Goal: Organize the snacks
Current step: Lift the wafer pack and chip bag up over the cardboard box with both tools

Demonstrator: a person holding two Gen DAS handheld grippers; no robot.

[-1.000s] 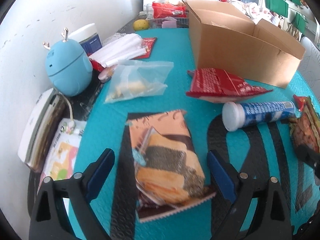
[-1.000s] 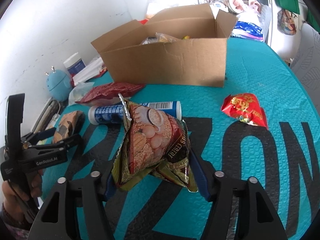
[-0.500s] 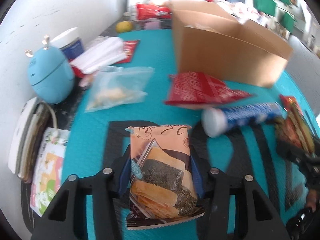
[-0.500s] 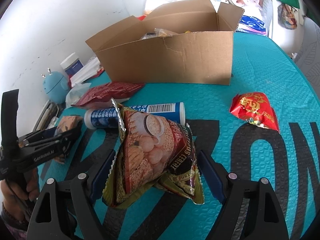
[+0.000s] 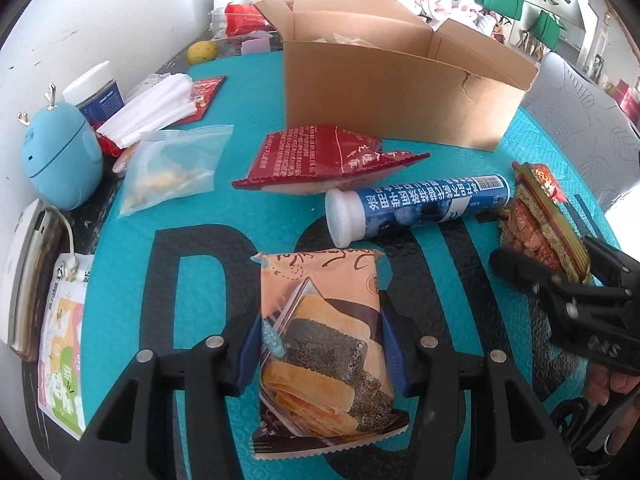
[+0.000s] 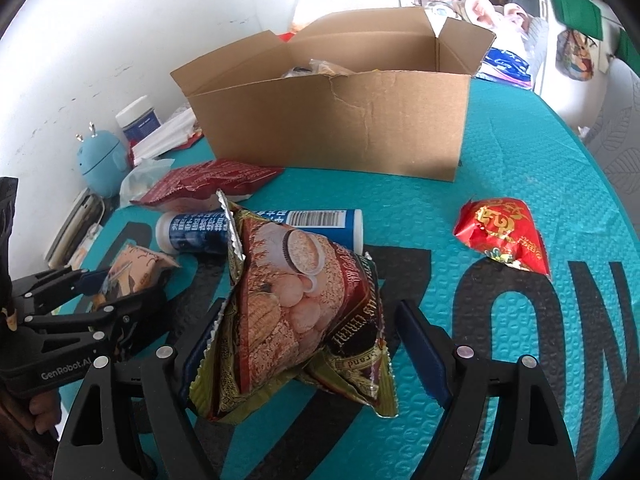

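Observation:
A peach snack packet (image 5: 316, 280) with seaweed rolls pictured on it lies on the teal mat, and my left gripper (image 5: 318, 340) is shut on its two sides. In the right wrist view that left gripper (image 6: 120, 284) sits at the left edge, still on the packet. A brown and gold cereal snack bag (image 6: 280, 272) stands crumpled between the jaws of my right gripper (image 6: 308, 308). Those jaws are closing: the left pad meets the bag's edge, and a thin gap remains at the right pad. The open cardboard box (image 6: 340, 128) stands behind, with snacks inside.
A blue tube (image 5: 420, 208) and a dark red packet (image 5: 320, 160) lie between the grippers and the box. A small red bag (image 6: 504, 236) lies to the right. At the left wall are a zip bag (image 5: 172, 168), a blue deer-shaped gadget (image 5: 60, 160) and a white jar (image 5: 96, 92).
My left gripper went from wide open to shut on the peach packet and shifted a little. My right gripper's jaws widened around the cereal bag, then narrowed again.

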